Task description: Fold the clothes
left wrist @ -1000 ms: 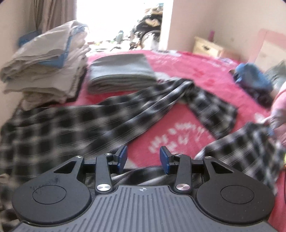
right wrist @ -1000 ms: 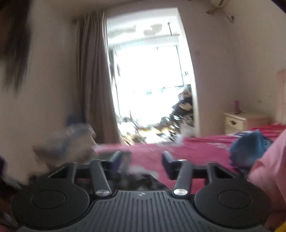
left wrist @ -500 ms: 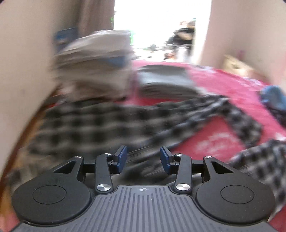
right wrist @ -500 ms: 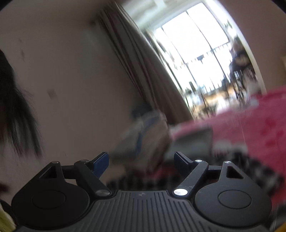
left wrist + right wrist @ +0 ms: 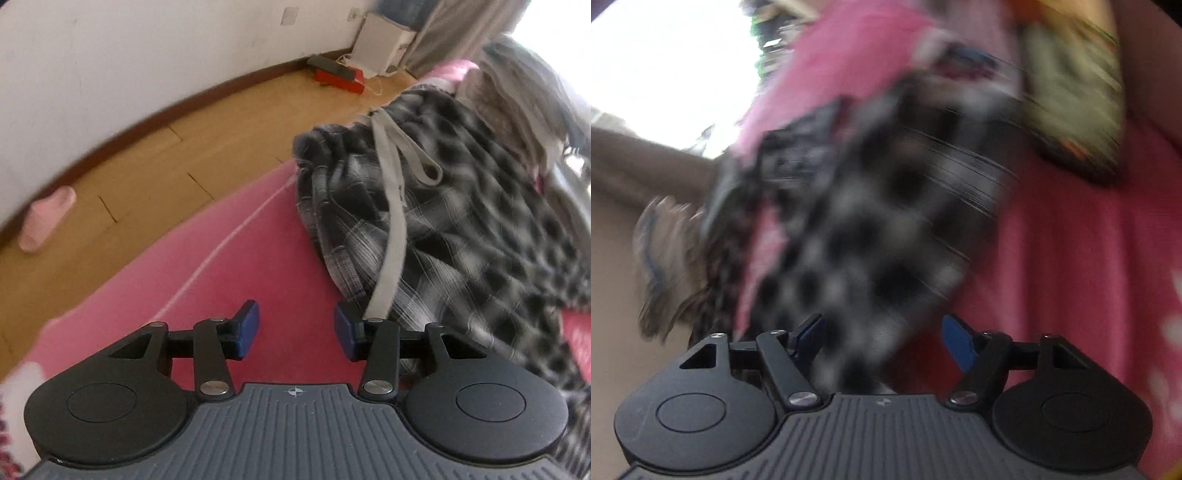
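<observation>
So I'm parked over the near-left corner of the red bedspread [image 5: 229,258] right now, and the plaid pants [image 5: 424,229] are bunched just right of my left gripper [image 5: 296,328]. Its jaws are easing apart with nothing between them, only bare red cover in the gap. The gathered waistband sits at the far end of that heap, with a grey drawstring [image 5: 395,206] running down toward my right pad.

On the other side, my right gripper [image 5: 882,338] has its jaws fairly wide but closing, and the plaid cloth [image 5: 857,240] hangs blurred in the gap. I don't see the pads pressing on it yet.

Handling-wise I'd guess this thing is light, thin and totally floppy, so it'll sag and slide wherever I'm not holding it. Not fragile, not slippery really, just limp. Best grab spots look like the waistband, since the elastic bunching gives the pads something thick to bite, and a leg hem for the other side. I'd avoid the drawstring, because it'd probably just pull through.

Brands or text: nothing readable. Some white marks show on the bedspread at the far right of the right-hand view, too smeared to make out. Wood floor [image 5: 140,158] beyond the bed.
</observation>
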Action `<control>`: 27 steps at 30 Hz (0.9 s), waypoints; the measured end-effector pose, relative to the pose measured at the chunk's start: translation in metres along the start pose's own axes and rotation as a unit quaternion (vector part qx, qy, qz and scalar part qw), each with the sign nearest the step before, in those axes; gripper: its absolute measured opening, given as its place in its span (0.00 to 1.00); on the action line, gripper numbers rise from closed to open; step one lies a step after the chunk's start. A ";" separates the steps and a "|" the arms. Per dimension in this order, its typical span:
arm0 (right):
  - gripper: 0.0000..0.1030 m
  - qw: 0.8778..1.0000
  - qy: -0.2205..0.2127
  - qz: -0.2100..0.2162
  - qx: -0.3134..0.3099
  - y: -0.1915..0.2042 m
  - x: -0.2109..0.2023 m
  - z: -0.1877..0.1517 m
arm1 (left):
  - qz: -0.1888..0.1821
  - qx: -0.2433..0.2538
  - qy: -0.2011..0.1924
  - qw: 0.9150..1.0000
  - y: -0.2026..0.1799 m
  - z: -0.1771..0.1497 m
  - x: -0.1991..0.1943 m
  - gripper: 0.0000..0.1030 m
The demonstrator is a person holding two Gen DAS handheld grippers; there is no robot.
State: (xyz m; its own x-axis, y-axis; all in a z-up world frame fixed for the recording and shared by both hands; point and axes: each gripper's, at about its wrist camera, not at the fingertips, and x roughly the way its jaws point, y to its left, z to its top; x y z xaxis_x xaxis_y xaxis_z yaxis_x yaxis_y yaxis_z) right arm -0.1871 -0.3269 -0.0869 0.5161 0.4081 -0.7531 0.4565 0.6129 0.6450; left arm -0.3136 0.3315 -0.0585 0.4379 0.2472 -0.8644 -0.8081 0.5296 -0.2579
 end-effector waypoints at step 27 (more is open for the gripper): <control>0.64 0.806 0.111 0.137 -0.565 0.441 0.127 -0.049 | -0.181 -0.092 -0.072 0.976 0.041 0.064 0.071 0.53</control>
State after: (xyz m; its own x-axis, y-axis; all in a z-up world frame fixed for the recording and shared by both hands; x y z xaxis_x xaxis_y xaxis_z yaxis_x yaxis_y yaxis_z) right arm 0.0444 0.0283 0.0960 0.2854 0.6665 -0.6887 -0.6679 0.6537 0.3559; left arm -0.2901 0.4226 -0.1023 0.7481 0.1893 -0.6361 -0.6416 0.4510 -0.6204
